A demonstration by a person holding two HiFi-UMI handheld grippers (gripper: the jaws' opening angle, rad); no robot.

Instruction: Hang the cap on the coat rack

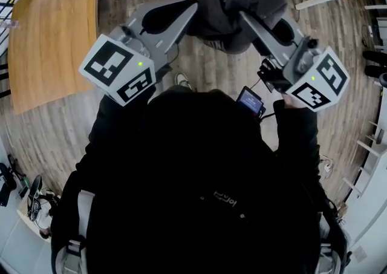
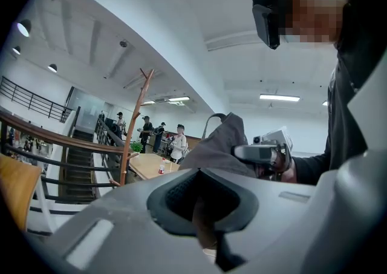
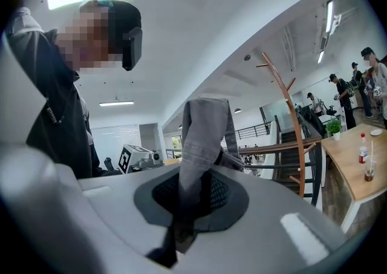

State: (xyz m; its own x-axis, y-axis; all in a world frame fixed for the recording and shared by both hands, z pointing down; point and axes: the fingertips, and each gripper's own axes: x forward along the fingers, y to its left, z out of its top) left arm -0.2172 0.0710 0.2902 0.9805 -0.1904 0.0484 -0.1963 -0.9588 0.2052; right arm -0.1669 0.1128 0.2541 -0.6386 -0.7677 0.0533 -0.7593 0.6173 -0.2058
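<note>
The dark grey cap (image 1: 236, 0) hangs between my two grippers, out in front of the person's chest. My left gripper (image 1: 191, 14) is shut on its left edge, and the right gripper (image 1: 247, 20) is shut on its right side. In the right gripper view a fold of the grey cap (image 3: 202, 137) rises straight out of the closed right gripper (image 3: 190, 191). From the left gripper (image 2: 202, 179) the cap (image 2: 221, 146) bulges just past the jaws, with the right gripper (image 2: 266, 153) behind it. The wooden coat rack (image 3: 295, 133) (image 2: 136, 124) stands ahead with bare branch hooks.
A wooden table (image 1: 54, 31) lies to the left over the plank floor. Another table (image 3: 357, 167) with bottles (image 3: 363, 147) stands right of the rack. A staircase with railings (image 2: 72, 164) is behind the rack. Several people (image 2: 162, 137) stand in the background.
</note>
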